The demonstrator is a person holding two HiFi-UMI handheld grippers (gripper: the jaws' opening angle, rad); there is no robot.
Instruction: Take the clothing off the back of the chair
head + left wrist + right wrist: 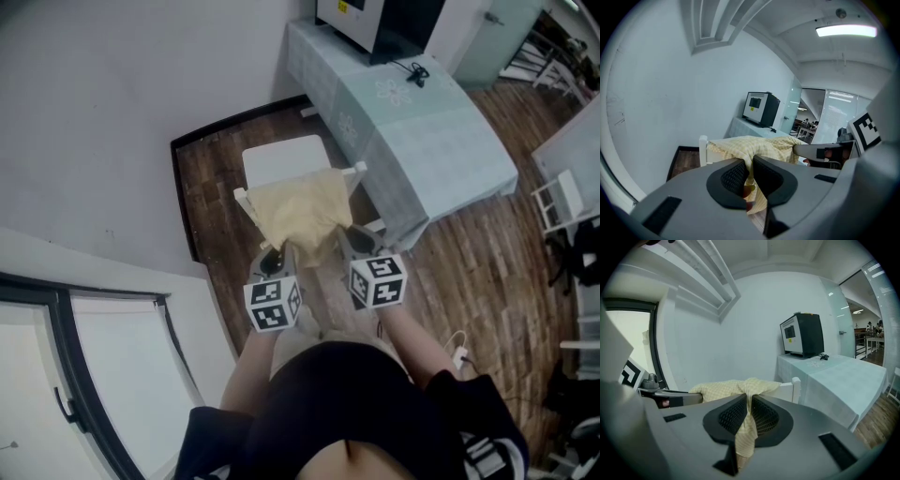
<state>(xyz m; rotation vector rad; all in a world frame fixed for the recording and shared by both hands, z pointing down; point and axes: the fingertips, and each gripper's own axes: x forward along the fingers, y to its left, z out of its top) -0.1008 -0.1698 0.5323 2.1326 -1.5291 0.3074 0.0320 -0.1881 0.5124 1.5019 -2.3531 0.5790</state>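
Clothing, a pale yellow checked cloth garment (298, 214), lies draped over the chair back at centre of the head view. It is gripped but not yet off.

Long table under a pale blue-green cloth (422, 131) runs from top centre down to the right. The chair stands just beside its near end, so the open approach is from lower centre, behind the backrest.

White wooden chair (286, 159): seat bare, backrest toward the person. The cloth hangs over both faces of the top rail, which is probably why it stays put without slipping.

Left gripper (278, 251), at the garment's lower left: jaws clenched on a gathered fold of the yellow cloth, with a tail of fabric hanging out below the pads.

Right gripper (349, 239), at the lower right: likewise pinching a fold, with cloth trailing below its pads.

The grips sit apart, one toward each side. This is likely meant to lift the garment evenly over both corner posts rather than drag it off one end. One risk: the cloth could snag on a post.
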